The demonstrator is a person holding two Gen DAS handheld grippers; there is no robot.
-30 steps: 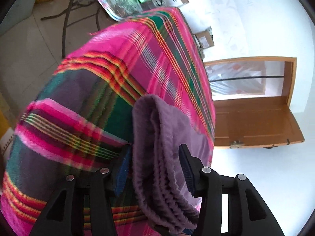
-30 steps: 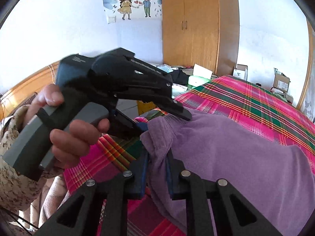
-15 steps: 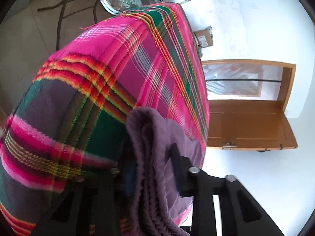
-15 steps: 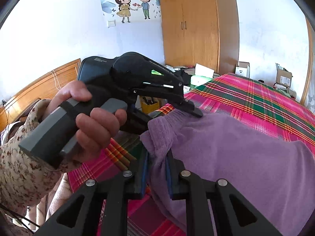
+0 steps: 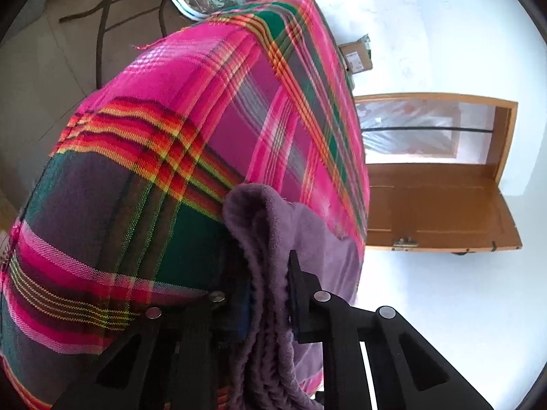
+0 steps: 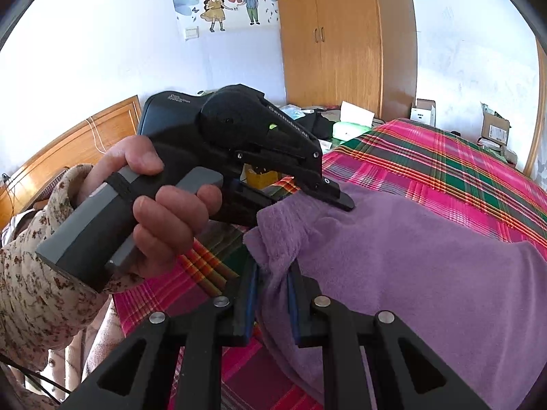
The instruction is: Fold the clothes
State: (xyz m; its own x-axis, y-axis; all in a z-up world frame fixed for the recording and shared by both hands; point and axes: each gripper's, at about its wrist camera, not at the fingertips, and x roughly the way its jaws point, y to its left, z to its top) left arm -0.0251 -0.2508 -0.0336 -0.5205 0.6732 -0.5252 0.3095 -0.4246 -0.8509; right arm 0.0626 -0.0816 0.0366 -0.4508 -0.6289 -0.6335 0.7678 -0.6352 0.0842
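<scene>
Low in the right wrist view, the right gripper (image 6: 271, 294) pinches a bunched corner of the purple fleece garment (image 6: 393, 256) between its black, blue-lined jaws; the soft, nubby cloth spreads to the right, lying over the plaid bedspread (image 6: 444, 167). Just above it, at mid-frame, the left gripper (image 6: 336, 200) bites the same edge, held by a hand (image 6: 160, 201) in a floral sleeve. In the left wrist view its jaws have just been closing and now press on stacked folds of the fleece (image 5: 270, 273) at lower centre. The woven pink, green and orange bedspread (image 5: 191, 157) rounds off at its edge, with bare floor (image 5: 44, 75) to the upper left. A wooden door (image 5: 434, 205) stands beyond on the right.
</scene>
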